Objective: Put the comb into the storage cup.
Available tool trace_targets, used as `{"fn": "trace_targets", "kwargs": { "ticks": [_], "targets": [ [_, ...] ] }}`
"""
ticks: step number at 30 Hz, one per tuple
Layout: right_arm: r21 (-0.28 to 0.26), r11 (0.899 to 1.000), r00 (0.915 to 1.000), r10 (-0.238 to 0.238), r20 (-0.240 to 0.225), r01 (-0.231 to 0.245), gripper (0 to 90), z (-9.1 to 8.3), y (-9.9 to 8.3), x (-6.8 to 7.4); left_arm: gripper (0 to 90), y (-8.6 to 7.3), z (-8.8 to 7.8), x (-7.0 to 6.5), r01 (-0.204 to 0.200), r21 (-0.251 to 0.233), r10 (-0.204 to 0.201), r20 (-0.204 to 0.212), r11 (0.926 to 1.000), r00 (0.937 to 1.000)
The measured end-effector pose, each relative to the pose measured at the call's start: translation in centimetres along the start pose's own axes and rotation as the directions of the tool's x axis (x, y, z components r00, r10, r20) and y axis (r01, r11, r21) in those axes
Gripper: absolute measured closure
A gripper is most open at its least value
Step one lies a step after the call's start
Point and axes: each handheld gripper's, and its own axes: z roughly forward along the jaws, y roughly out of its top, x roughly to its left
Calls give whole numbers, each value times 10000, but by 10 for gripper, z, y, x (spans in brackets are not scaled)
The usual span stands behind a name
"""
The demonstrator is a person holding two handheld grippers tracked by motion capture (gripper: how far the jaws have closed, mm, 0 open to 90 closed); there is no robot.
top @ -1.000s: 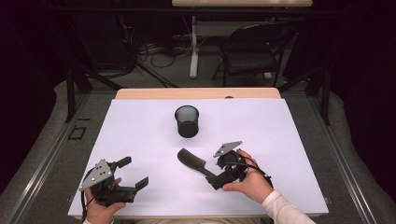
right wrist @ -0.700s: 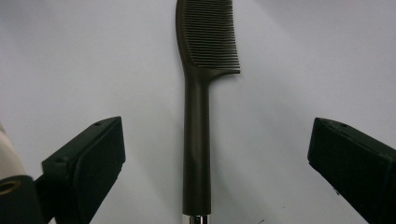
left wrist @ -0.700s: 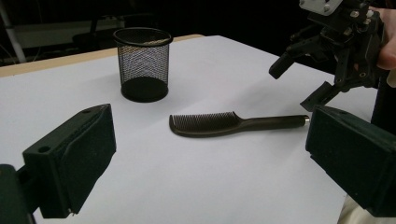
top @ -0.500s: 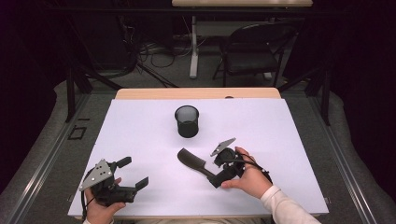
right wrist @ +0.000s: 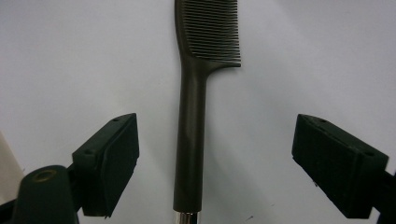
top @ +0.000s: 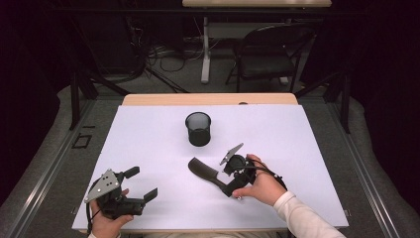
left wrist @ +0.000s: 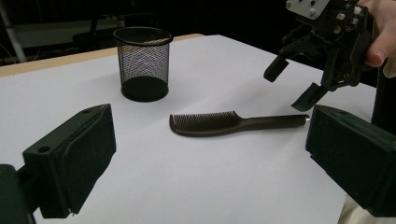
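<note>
- My right tongs (top: 229,179) hang just over the handle end of the dark comb (top: 205,171), tilted down at it; they also show in the left gripper view (left wrist: 299,86), where their tips stand above the handle's tip.
- Their jaws have just been closing in, yet they stand wide: in the right gripper view the comb (right wrist: 194,121) handle runs straight up the gap between the two pads, with bare white on both sides, so neither pad touches it.
- The comb (left wrist: 224,123) lies flat on the white surface (top: 307,144), near the middle and a little toward my side, its toothed head pointing away from my right hand (top: 260,186) and toward the left.
- A small bright metal end shows at the handle's tip, at the bottom edge of the right gripper view.
- My left tongs (top: 143,184) are low at the near left of the surface, well apart from the comb, with jaws spread wide and nothing between them; my left hand (top: 106,220) holds them at the surface's edge.
- A black mesh cup (top: 198,129) stands upright farther back, beyond the comb's head and apart from it; in the left gripper view the cup (left wrist: 142,63) looks empty as far as I can tell.
- A dark folding chair (top: 270,54) stands on the floor beyond the surface.
</note>
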Motion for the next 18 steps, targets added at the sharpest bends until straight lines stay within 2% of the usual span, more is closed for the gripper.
{"fn": "trace_targets", "kwargs": {
  "ticks": [18],
  "targets": [
    [525,9983,9997,-239,-41,241,186,7,11,-1,19,0,0,0,20,3,-20,44,10000,10000]
  ]
}}
